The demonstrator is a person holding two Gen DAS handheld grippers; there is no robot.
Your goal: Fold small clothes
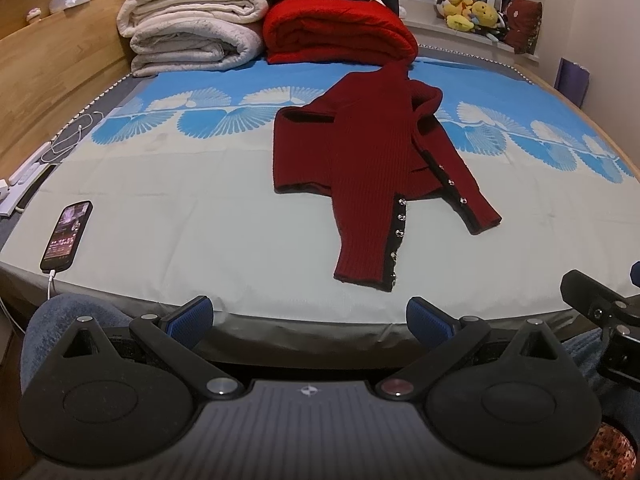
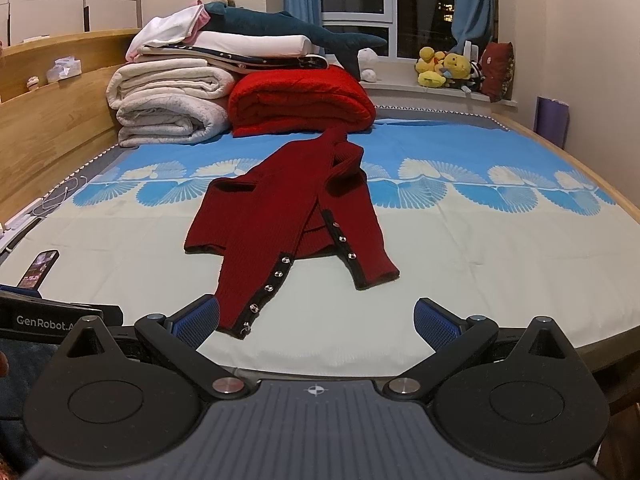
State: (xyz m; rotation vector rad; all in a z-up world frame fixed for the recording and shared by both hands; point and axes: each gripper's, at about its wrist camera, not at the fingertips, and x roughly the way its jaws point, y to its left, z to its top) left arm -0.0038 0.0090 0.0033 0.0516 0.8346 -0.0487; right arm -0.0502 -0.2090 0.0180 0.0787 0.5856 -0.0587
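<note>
A dark red knit cardigan [image 1: 360, 152] lies on the bed [image 1: 200, 208], about midway across and a little nearer the front edge than the back. Its body is folded flat, and 2 sleeves run forward over it toward the front edge, each with black trim and a row of metal snaps [image 2: 276, 276]. The longer sleeve ends close to the front edge; the shorter one angles off to the right.

The left gripper [image 1: 308, 314] hangs just off the front edge of the bed with its 2 blue-padded fingers [image 1: 192, 314] spread wide and nothing between them. The right gripper [image 2: 316, 318] sits beside it, also spread wide and empty; in its own view the end of the longer sleeve lies just past its left finger [image 2: 198, 320], though contact cannot be told. Neither tool touches the cardigan's body.

At the back left corner of the bed, white blankets [image 1: 188, 32] are stacked, with a folded red blanket [image 1: 340, 32] just beside them on the right and a blue plush shark [image 2: 296, 34] across the top of the pile. A phone [image 1: 66, 236] with a lit screen lies near the front left corner, a white cable [image 1: 50, 280] plugged into it. Yellow plush toys [image 2: 442, 66] sit on the windowsill [image 2: 400, 90] beyond the back edge.
</note>
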